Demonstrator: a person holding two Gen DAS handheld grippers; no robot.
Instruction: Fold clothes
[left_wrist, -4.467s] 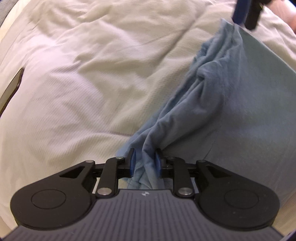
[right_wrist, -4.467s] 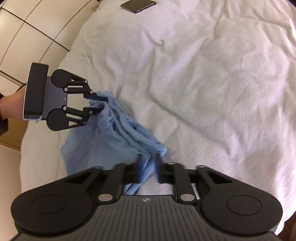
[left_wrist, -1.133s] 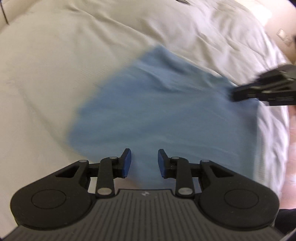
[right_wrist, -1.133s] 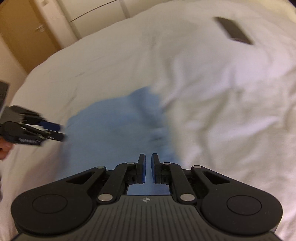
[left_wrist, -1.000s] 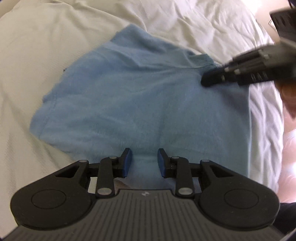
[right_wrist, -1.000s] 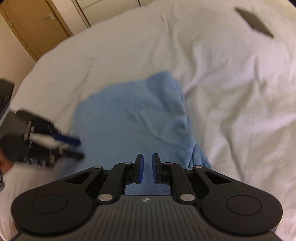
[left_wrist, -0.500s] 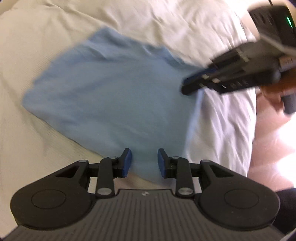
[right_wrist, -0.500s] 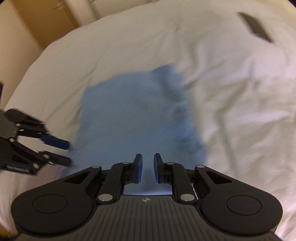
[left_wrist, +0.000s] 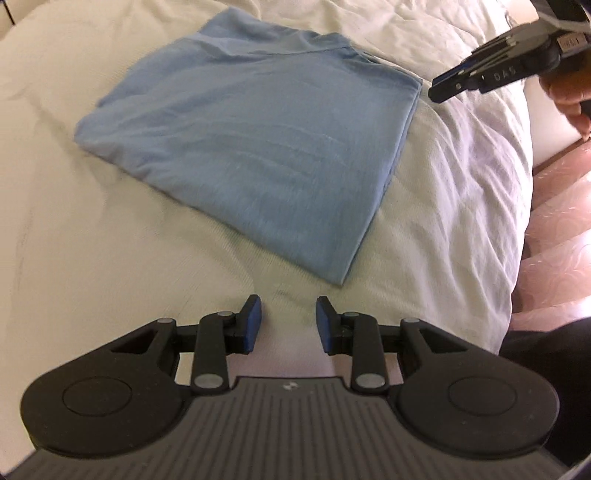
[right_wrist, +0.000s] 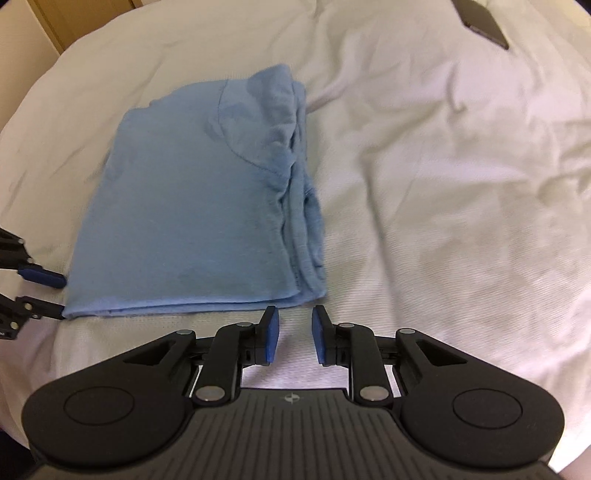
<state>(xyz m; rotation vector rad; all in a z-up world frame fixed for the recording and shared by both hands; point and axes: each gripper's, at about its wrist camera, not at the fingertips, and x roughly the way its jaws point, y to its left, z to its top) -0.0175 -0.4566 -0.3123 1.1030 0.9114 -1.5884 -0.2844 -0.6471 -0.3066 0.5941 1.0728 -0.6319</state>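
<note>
Light-blue knit garment (left_wrist: 251, 147), folded into a flat rectangle, lies on the white textured bed cover (left_wrist: 92, 258), filling the upper centre of the left wrist view and the centre left of the right wrist view (right_wrist: 192, 206). Nearest the lens in the left wrist view, the left tongs (left_wrist: 288, 325) stand spread at lower centre, nothing between their blue pads, just short of the garment's near corner. In the right wrist view the right tongs (right_wrist: 294, 338) are likewise spread and empty, just below the garment's near hem. Layered edges bunch along the garment's right side in this view. Farther off, the left tongs' blue tips (right_wrist: 40, 277) enter at the left edge beside the hem corner. A dark flat rectangular object (right_wrist: 484, 22) rests on the cover at upper right.
</note>
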